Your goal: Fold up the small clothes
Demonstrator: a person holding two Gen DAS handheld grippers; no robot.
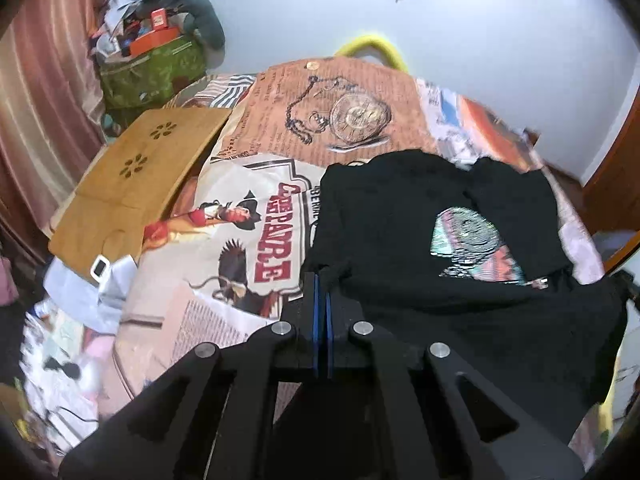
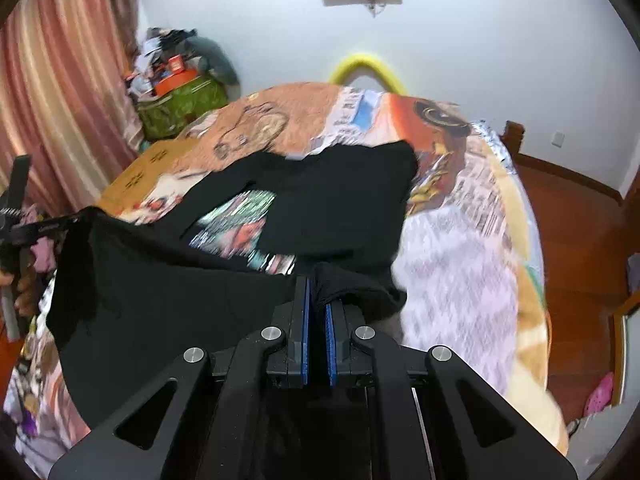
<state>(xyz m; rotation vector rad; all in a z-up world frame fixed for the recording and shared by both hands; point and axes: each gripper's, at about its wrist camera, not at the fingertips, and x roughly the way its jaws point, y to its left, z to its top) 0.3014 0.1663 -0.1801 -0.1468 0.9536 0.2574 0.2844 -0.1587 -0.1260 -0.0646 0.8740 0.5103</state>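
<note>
A black T-shirt [image 1: 400, 216] with a shiny printed picture [image 1: 472, 240] lies on the bed, partly folded, its sides turned in over the print. My left gripper [image 1: 322, 280] is shut on the shirt's near left hem corner. My right gripper [image 2: 318, 284] is shut on the near right hem corner of the shirt [image 2: 328, 200]. The near hem hangs lifted between the two grippers. The left gripper also shows at the left edge of the right wrist view [image 2: 24, 228], holding the cloth.
The bed has a printed cover [image 1: 256, 208]. A wooden lap board [image 1: 136, 176] lies on its left side. A green bag [image 1: 148, 72] piled with things stands by the curtain [image 2: 60, 92]. Wooden floor [image 2: 576, 216] lies to the right of the bed.
</note>
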